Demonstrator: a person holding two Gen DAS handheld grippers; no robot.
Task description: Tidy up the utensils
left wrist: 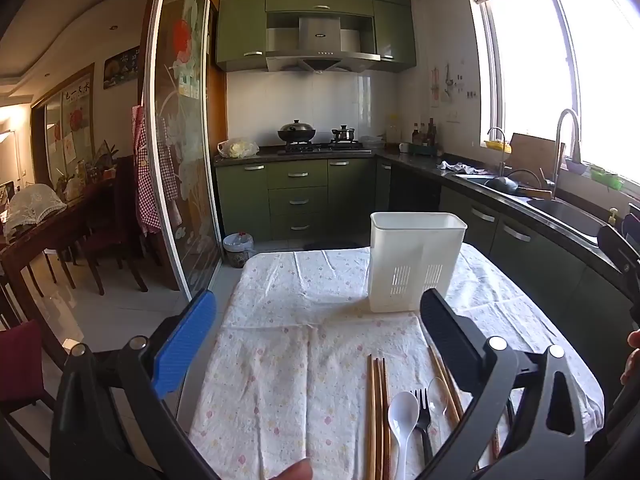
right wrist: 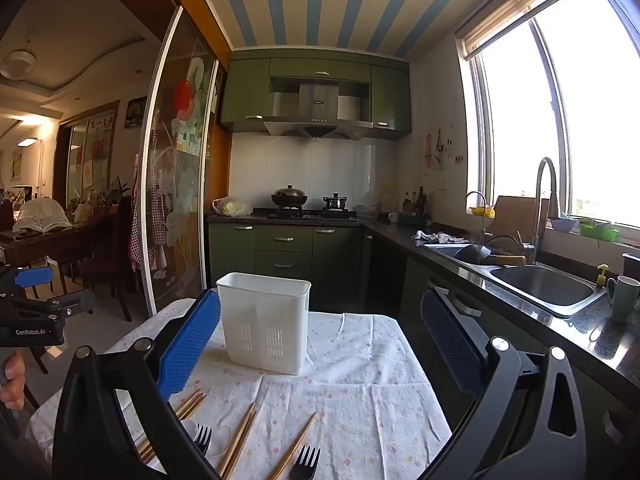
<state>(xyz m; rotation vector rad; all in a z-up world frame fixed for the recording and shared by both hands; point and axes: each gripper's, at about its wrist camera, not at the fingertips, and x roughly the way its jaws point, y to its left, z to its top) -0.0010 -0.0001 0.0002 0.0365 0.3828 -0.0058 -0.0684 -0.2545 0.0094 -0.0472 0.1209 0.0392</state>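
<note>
A white slotted utensil holder (left wrist: pixel 416 264) stands upright and empty on the cloth-covered table (left wrist: pixel 304 300); it also shows in the right wrist view (right wrist: pixel 265 322). Near the front edge lie wooden chopsticks (left wrist: pixel 378 404), a white plastic spoon (left wrist: pixel 402 420), a black fork (left wrist: pixel 423 408) and a clear spoon (left wrist: pixel 438 394). The right wrist view shows chopsticks (right wrist: pixel 240 436) and two black forks (right wrist: pixel 306 462). My left gripper (left wrist: pixel 318 320) is open and empty above the table, short of the holder. My right gripper (right wrist: pixel 320 340) is open and empty above the utensils.
Green cabinets and a stove with a wok (left wrist: pixel 297 131) stand behind the table. A dark counter with a sink (right wrist: pixel 544 286) and faucet runs along the right. A green mug (right wrist: pixel 622 298) stands by the sink. A glass sliding door (left wrist: pixel 180 140) and dining chairs are at the left.
</note>
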